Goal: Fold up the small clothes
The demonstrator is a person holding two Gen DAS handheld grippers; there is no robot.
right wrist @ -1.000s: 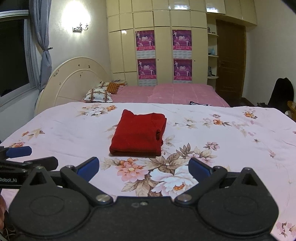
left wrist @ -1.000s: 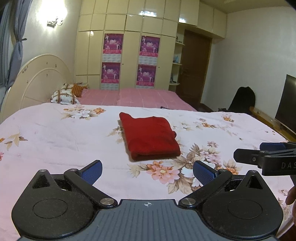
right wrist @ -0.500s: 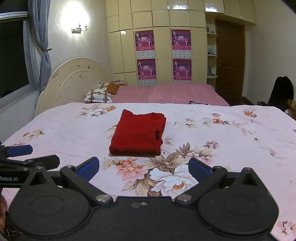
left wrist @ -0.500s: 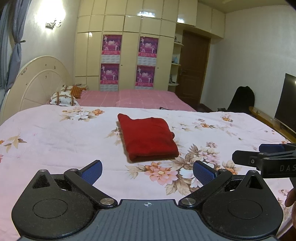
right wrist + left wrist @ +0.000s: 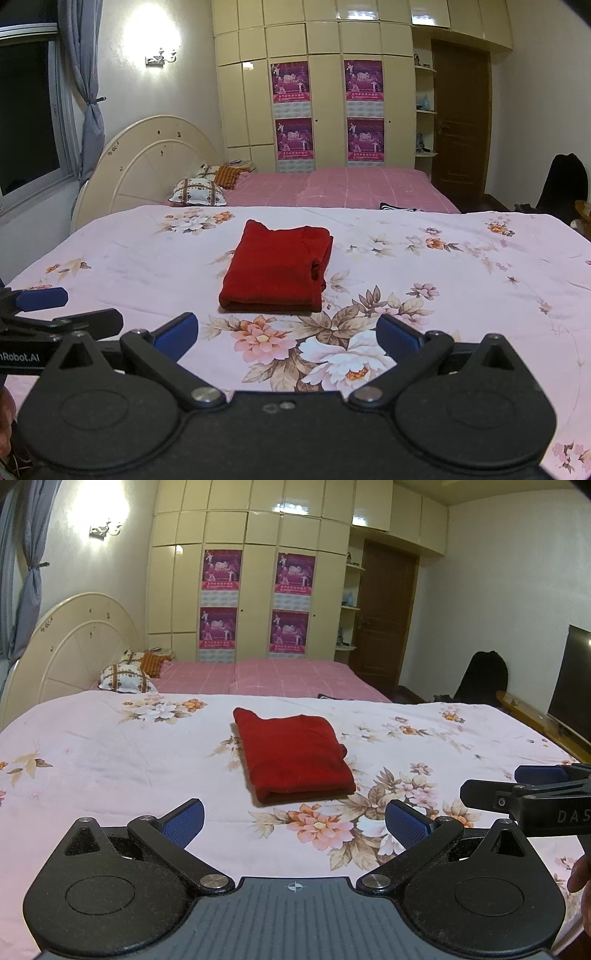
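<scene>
On the flowered bedsheet (image 5: 110,753), ahead of both your tools, lies the red garment (image 5: 291,753), folded into a compact rectangle and resting flat, its thick folded edge nearest you. From the right wrist view the same garment (image 5: 275,273) shows layered edges and a small dark opening along its right side. Your left gripper (image 5: 294,818) is held low over the near part of the sheet, jaws spread wide, blue pads (image 5: 184,821) well apart and holding nothing; it is short of the garment and not touching it. Your right gripper (image 5: 287,334) is in like condition: jaws spread, blue pads (image 5: 399,338) empty, the garment lying beyond and between them, clear of contact. Each tool shows at the edge of the other's view, the two held side by side. Behind the sheet you have a pink bedspread (image 5: 277,675), patterned pillows (image 5: 125,677) against a cream headboard (image 5: 70,650), and a cream wardrobe (image 5: 258,572) carrying four purple posters (image 5: 221,568). A fingertip (image 5: 578,877) shows at the right edge of the left wrist view
</scene>
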